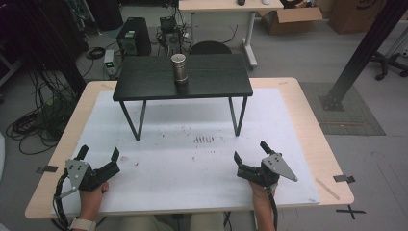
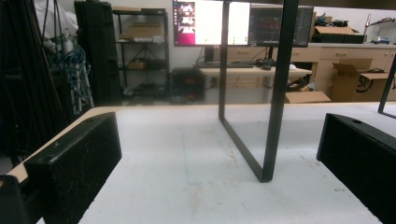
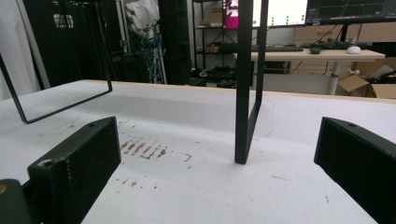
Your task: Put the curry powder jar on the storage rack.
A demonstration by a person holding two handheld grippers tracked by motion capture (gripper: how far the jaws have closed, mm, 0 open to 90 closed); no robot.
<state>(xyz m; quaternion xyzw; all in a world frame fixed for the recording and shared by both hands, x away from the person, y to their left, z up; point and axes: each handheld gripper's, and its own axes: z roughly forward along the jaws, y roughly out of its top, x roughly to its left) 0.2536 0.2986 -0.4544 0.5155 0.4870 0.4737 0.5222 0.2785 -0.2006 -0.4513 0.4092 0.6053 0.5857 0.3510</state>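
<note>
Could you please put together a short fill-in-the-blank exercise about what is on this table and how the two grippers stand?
1. The metal can stands upright on the small black ____.
2. Both the left gripper and the right gripper have their jaws ____.
3. The brown smudges on the white mat lie nearer the ____ gripper.

Missing words: table; open; right

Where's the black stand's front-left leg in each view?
High view: front-left leg, left of centre, on the white mat.
Left gripper view: centre-right, close ahead.
Right gripper view: far left, thin frame.
Shared landmark: brown scuff marks.
</note>
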